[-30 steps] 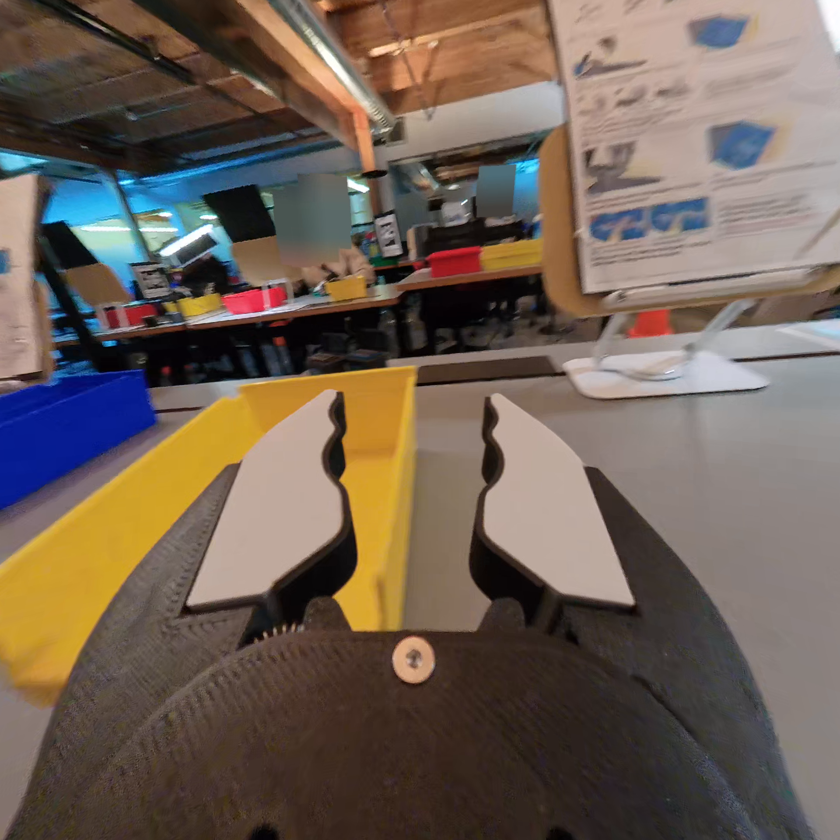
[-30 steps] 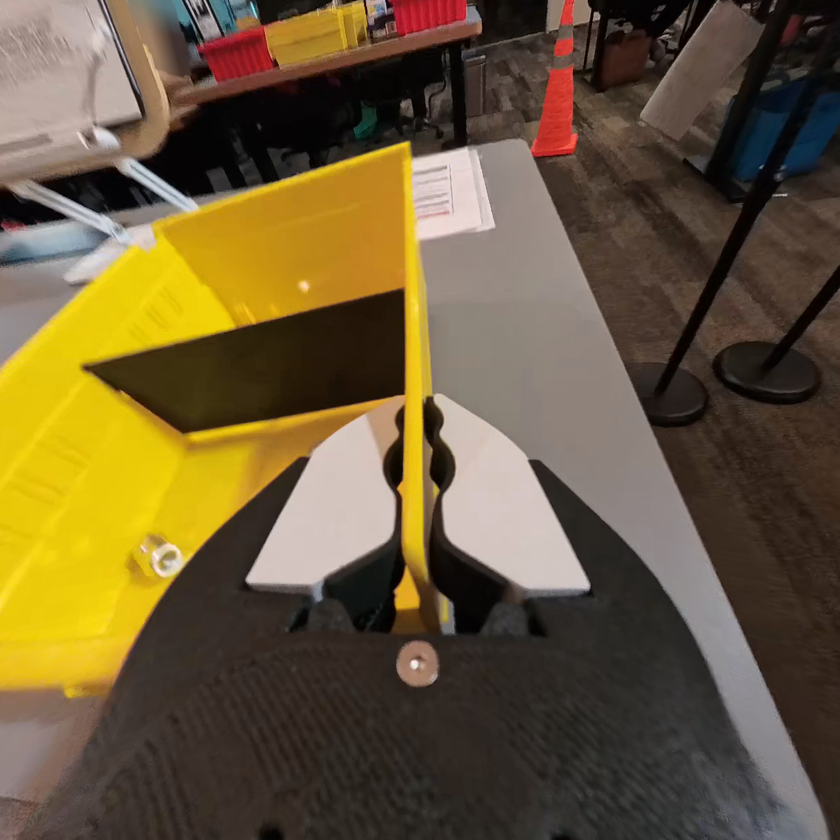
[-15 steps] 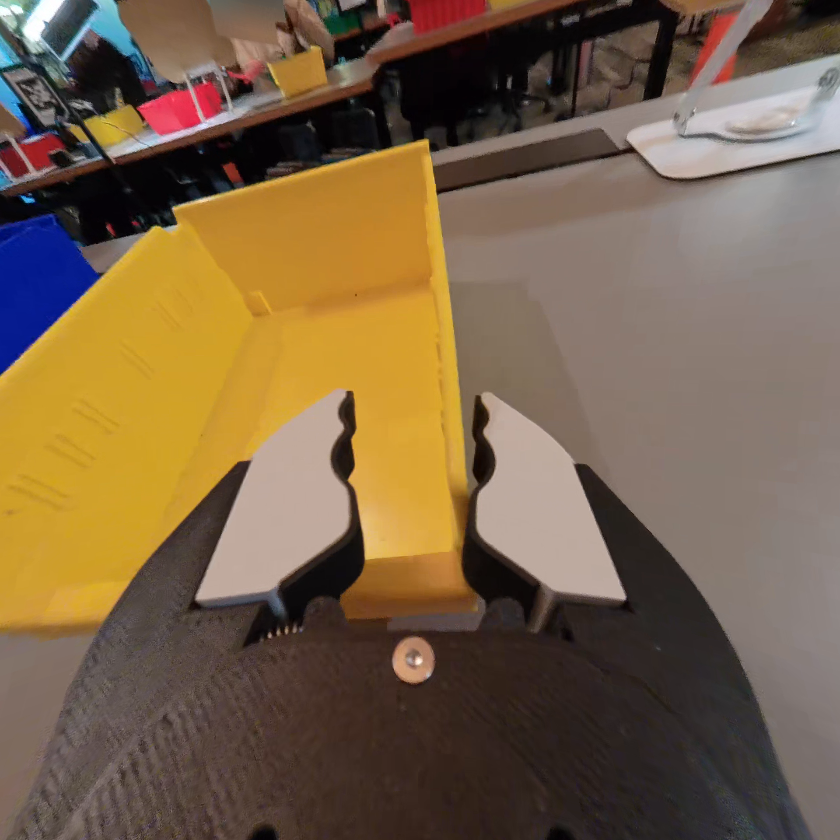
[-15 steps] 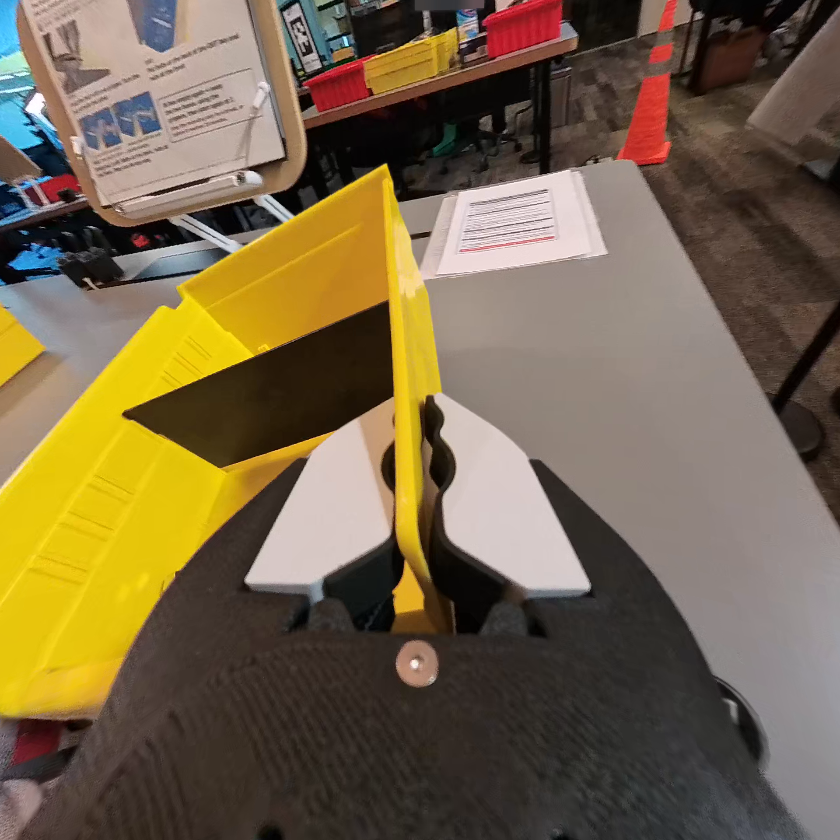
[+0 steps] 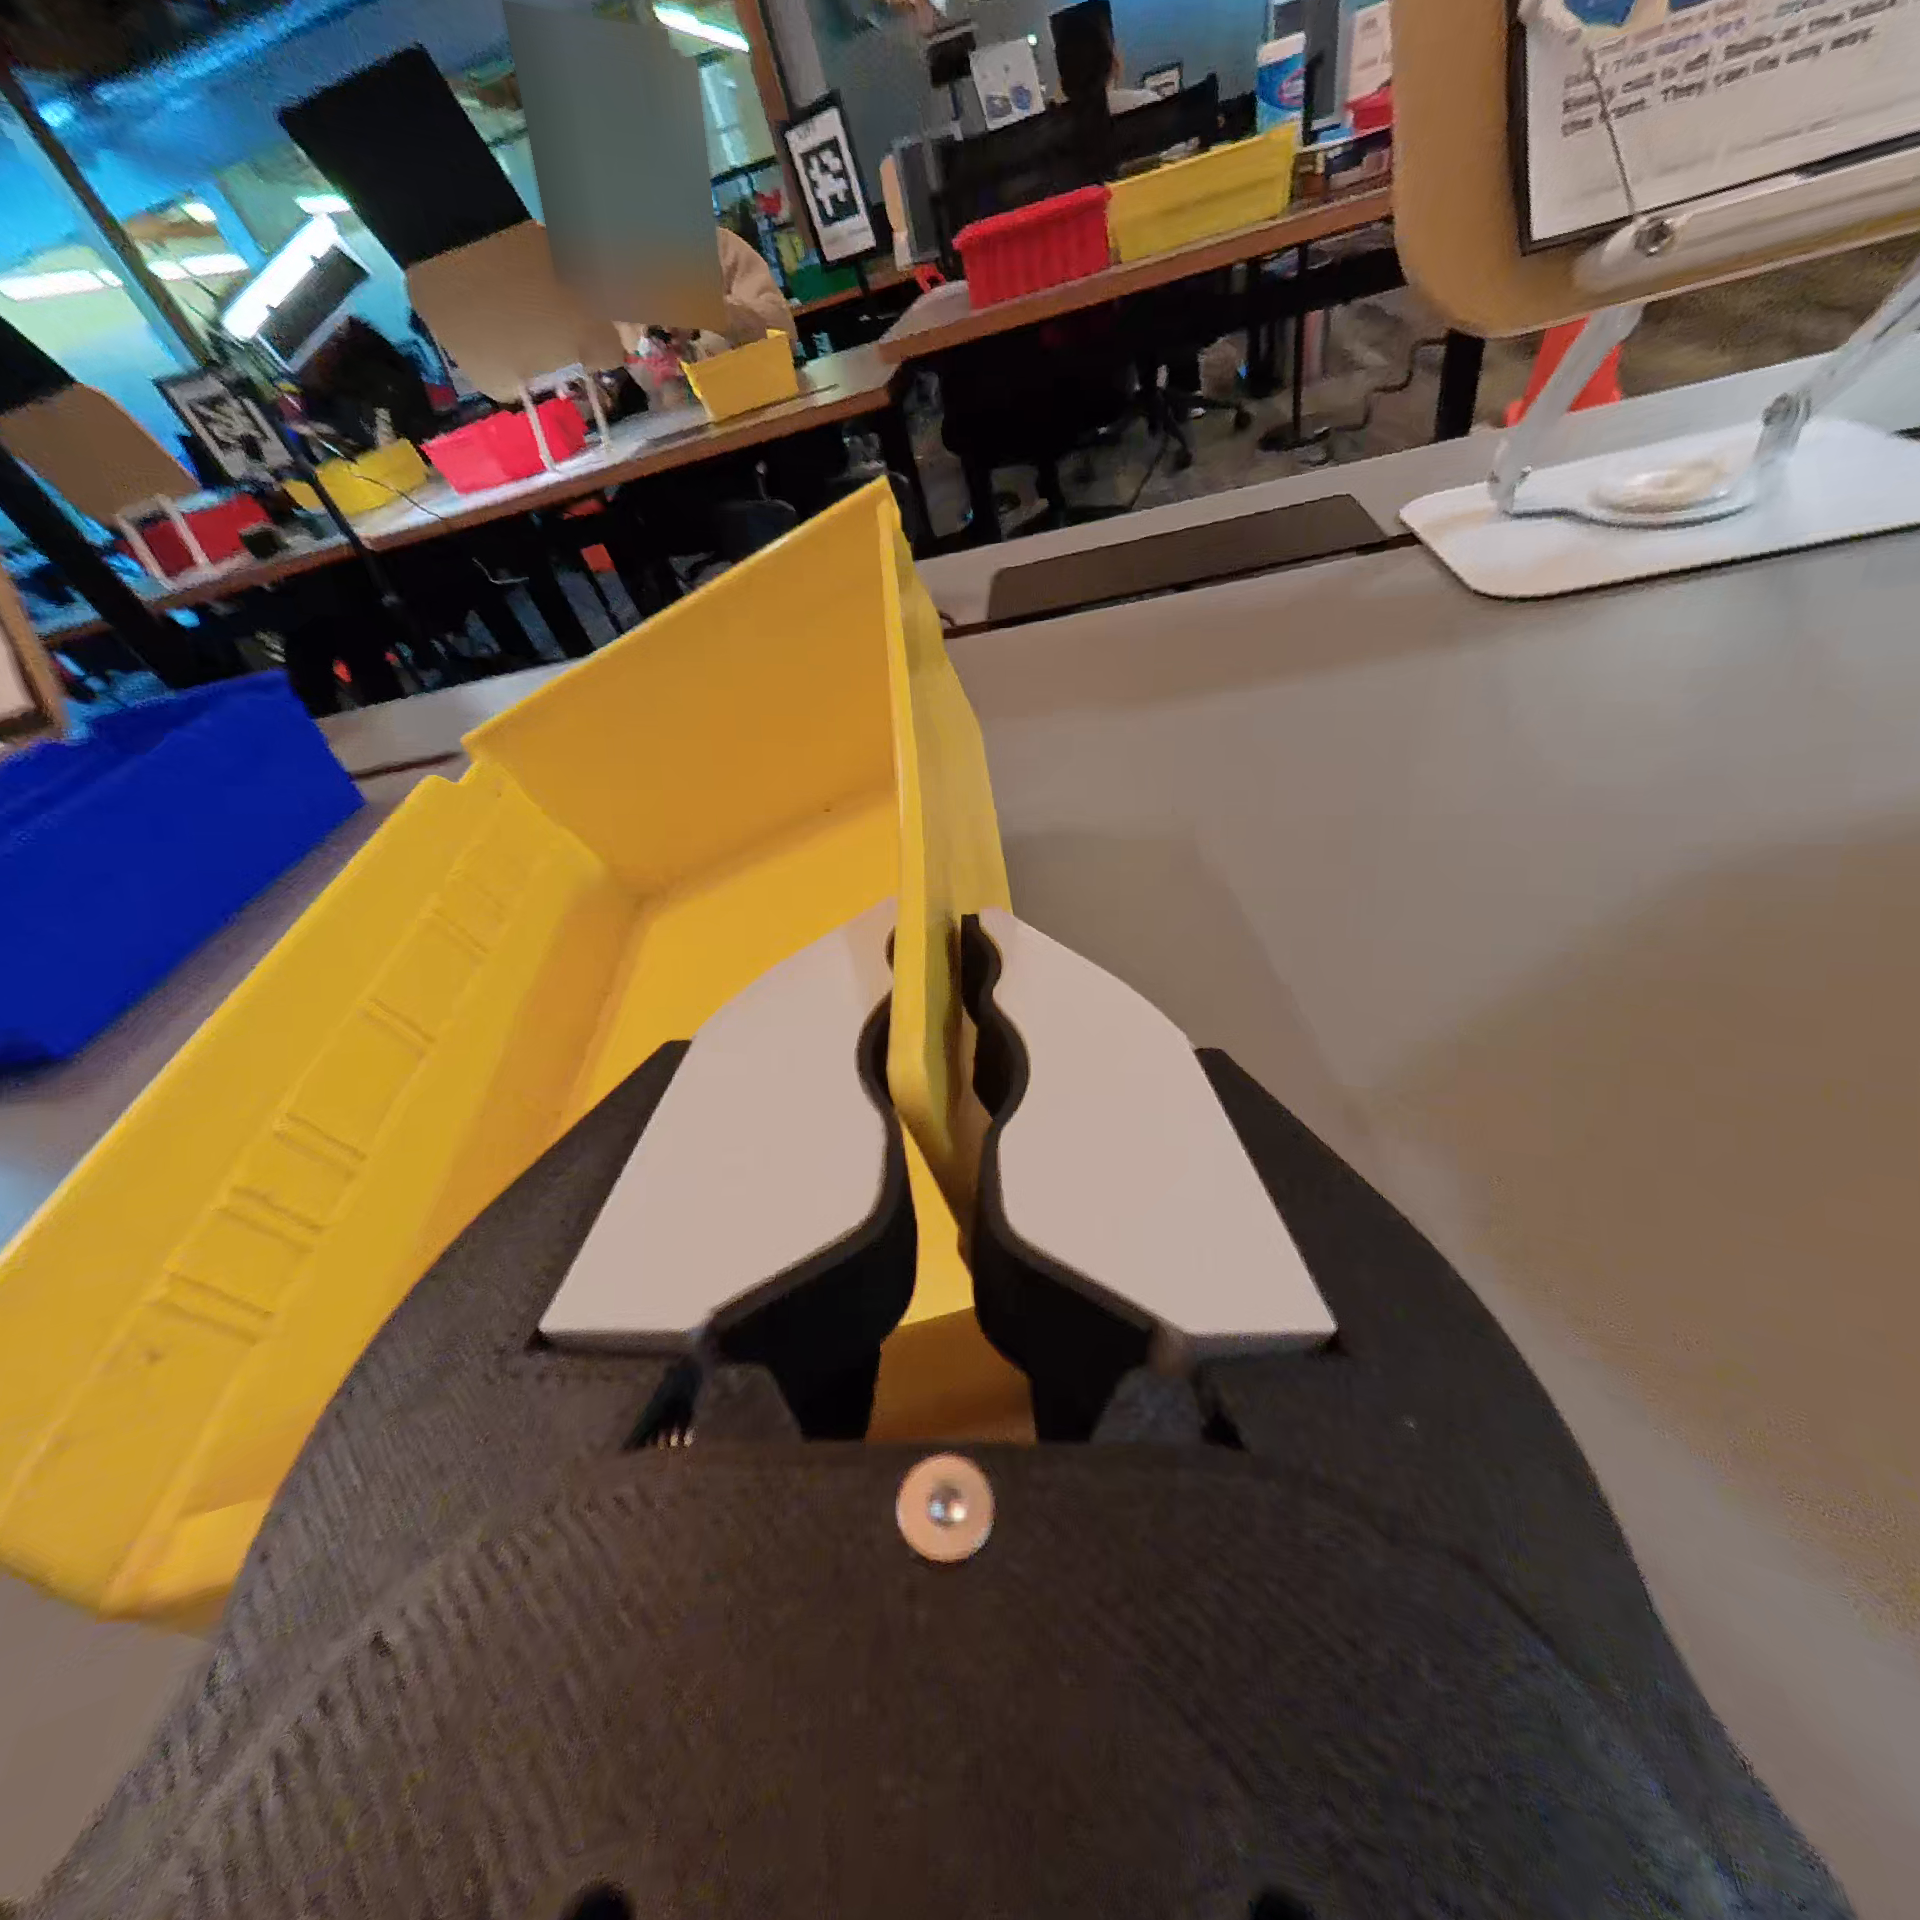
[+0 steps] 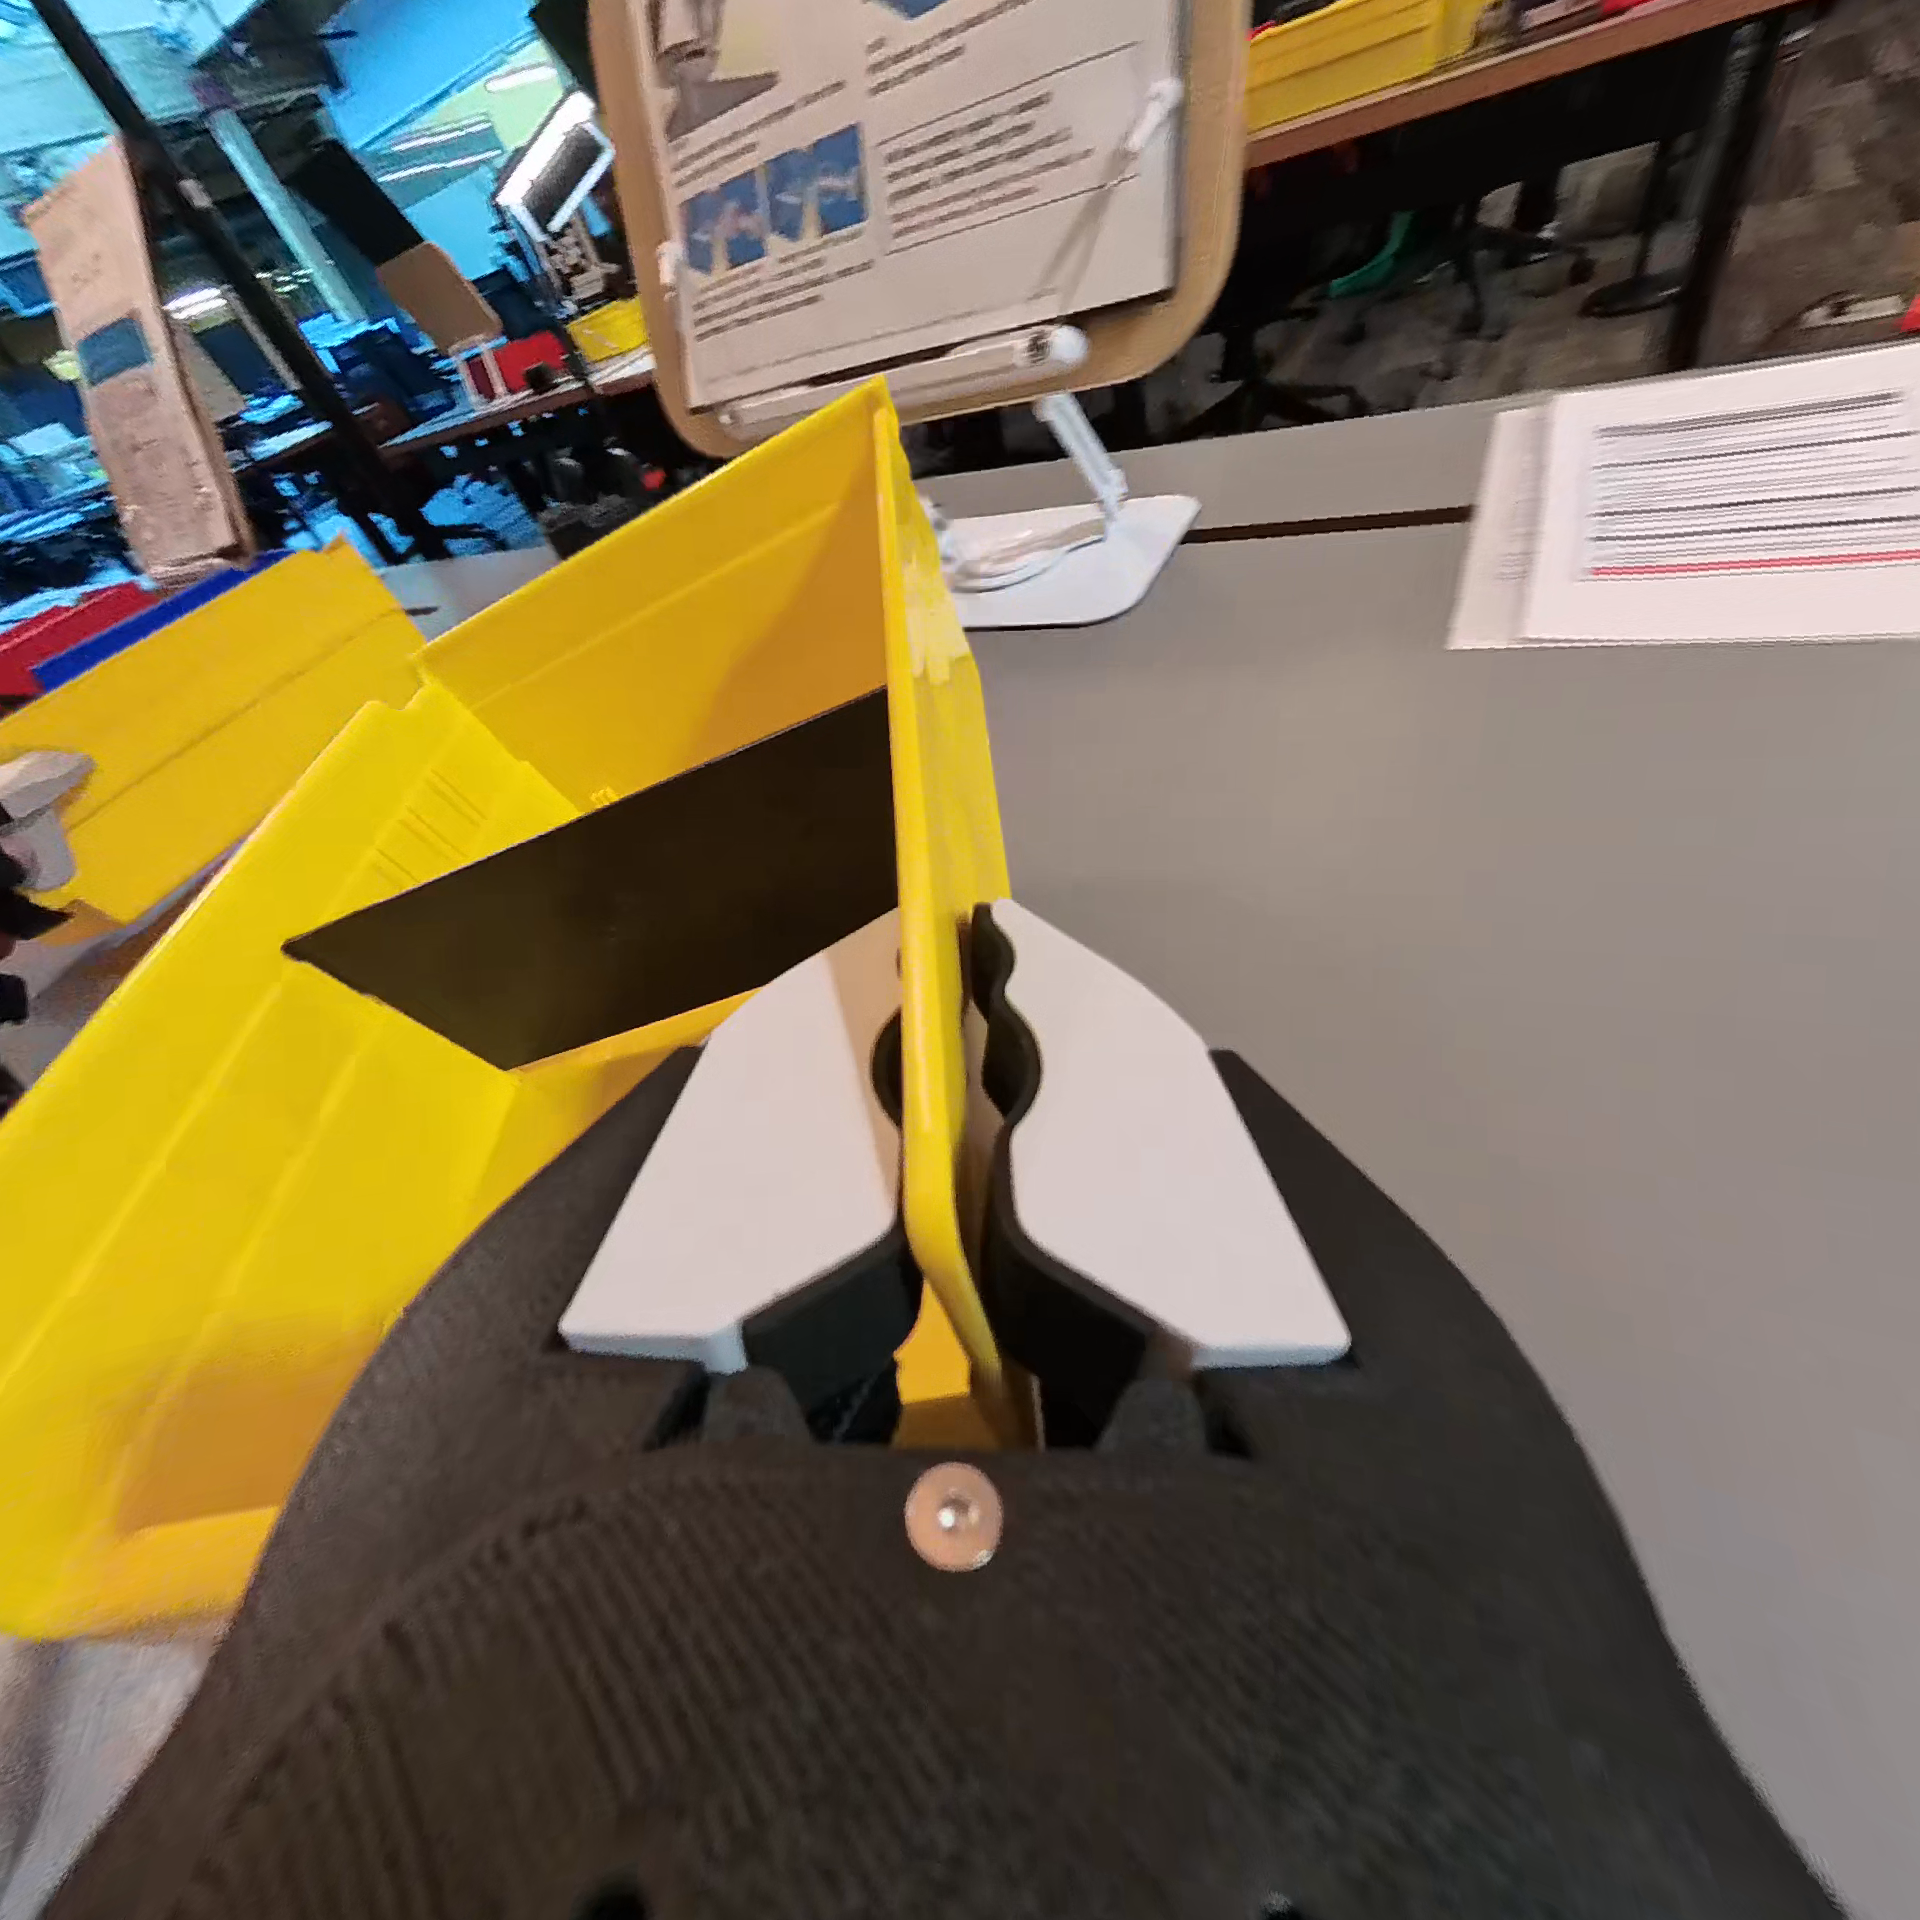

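Both grippers had their fingers clenched on bin walls: the left gripper on an empty yellow bin, the right gripper on a yellow bin with a black divider. Each wall stood upright between the fingers above the desk; keeping both grips firm and level seemed wise.

Glossy yellow plastic bin beside a smooth matt grey tabletop; the left gripper shows rough, ridged black printed plastic, flat matt grey finger plates and a shiny metal screw. A second yellow bin holds a matt black divider; laminated paper sheet nearby.
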A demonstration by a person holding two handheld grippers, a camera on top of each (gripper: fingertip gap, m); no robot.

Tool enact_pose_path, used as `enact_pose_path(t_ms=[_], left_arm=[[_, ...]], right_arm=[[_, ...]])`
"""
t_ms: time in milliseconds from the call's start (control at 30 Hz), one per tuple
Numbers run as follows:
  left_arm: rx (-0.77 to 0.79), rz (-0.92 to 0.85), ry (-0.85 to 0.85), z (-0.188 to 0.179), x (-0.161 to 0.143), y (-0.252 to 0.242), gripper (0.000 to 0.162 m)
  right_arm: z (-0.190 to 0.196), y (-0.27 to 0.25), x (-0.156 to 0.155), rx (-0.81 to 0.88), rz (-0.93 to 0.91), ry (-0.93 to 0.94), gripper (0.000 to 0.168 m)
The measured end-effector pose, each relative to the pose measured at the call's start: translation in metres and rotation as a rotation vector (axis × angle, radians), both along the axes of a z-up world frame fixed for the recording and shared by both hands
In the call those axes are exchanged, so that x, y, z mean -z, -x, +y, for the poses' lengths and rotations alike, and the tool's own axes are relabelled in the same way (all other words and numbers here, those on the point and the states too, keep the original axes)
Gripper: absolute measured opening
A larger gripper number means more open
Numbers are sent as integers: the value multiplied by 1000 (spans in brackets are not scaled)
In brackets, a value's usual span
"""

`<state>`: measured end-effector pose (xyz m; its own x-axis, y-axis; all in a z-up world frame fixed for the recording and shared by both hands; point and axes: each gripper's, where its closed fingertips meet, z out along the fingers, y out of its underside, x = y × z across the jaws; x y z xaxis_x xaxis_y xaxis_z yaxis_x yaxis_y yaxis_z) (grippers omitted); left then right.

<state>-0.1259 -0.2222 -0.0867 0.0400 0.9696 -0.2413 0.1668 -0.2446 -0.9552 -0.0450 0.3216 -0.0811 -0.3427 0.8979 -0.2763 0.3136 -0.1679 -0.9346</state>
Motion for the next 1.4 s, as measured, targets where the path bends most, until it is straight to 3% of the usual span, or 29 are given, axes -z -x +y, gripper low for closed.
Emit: enact_pose_path(t_ms=[33, 167, 400, 533, 733, 867, 1000, 1067, 1167, 1267, 1400], left_arm=[[-2, 2, 33, -3, -4, -2, 3], [-28, 69, 144, -12, -50, -19, 3], [-45, 223, 50, -34, -145, -65, 4], [-94, 254, 28, -60, -170, -87, 4], [-189, 292, 76, -96, -184, -96, 4], [-242, 296, 93, -112, -183, -98, 4], [-234, 293, 80, -112, -182, -97, 4], [-203, 295, 65, -103, -182, -95, 4], [-111, 297, 55, -71, -185, -91, 3], [54, 308, 26, -9, -191, -88, 3], [371, 326, -4, 122, -191, -98, 3]], right_arm=[[-15, 5, 3, -24, 2, 8, 8], [-82, 33, 15, -109, -12, 56, 8], [-234, 117, 46, -185, -96, 193, 8], [-319, 150, 50, -155, -88, 156, 8], [-424, 170, 59, -46, -123, 167, 10], [-480, 158, 52, -50, -91, 211, 26], [-526, 122, 57, -259, -144, 183, 74], [-526, 99, 48, -354, -101, 168, 79], [-490, 71, 23, -445, 33, 161, 79], [-418, 56, 2, -446, 45, 216, 77], [-277, 48, -13, -325, 19, 280, 77]])
